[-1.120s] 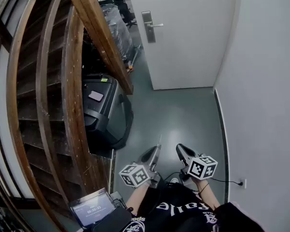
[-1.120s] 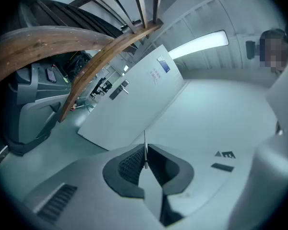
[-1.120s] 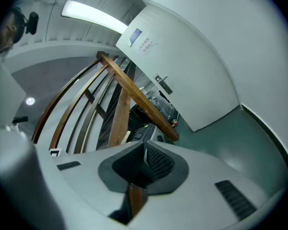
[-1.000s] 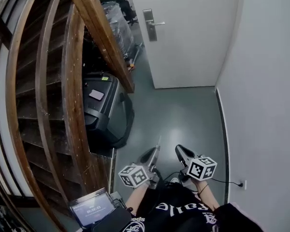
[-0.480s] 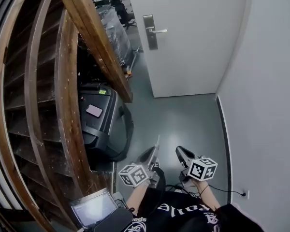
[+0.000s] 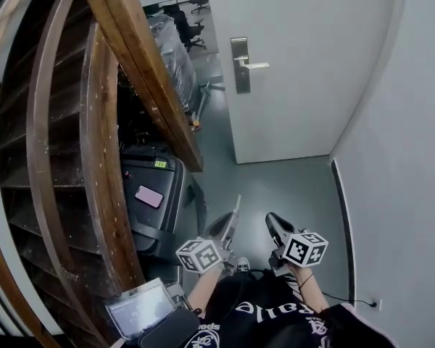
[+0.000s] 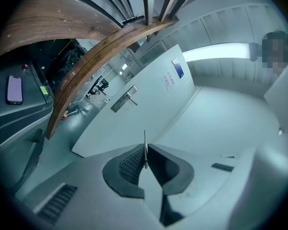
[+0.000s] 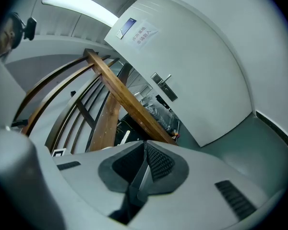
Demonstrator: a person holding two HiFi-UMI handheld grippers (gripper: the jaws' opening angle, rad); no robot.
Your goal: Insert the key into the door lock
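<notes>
In the head view, a wooden staircase [image 6: 141,56] is seen along the left side. A black case [image 6: 159,227] is set on the floor [image 6: 290,187] beneath it, and a pink phone [image 6: 149,196] is laid flat on its lid. Part of a laptop [image 6: 140,310] is seen at the bottom left.

Just right of the case, the left gripper [image 6: 227,229] is held low above the floor. In the left gripper view its jaws are seen pressed together on the key [image 7: 145,150]. The thin blade is pinched edge-on between the pads and projects beyond them, directed toward the door [image 6: 304,64].

The right gripper [image 6: 274,222] is held just beside the left one without touching it. In the right gripper view its jaws are seen closed against each other, with nothing between them.

Farther ahead, the door lock [image 6: 241,75] is carried on a metal plate near the white door's left edge, together with the handle [image 6: 255,64]. The keyhole is too small to be made out, and the key is held well apart from the lock. A plain pale wall [image 6: 406,158] is seen at the far right.
</notes>
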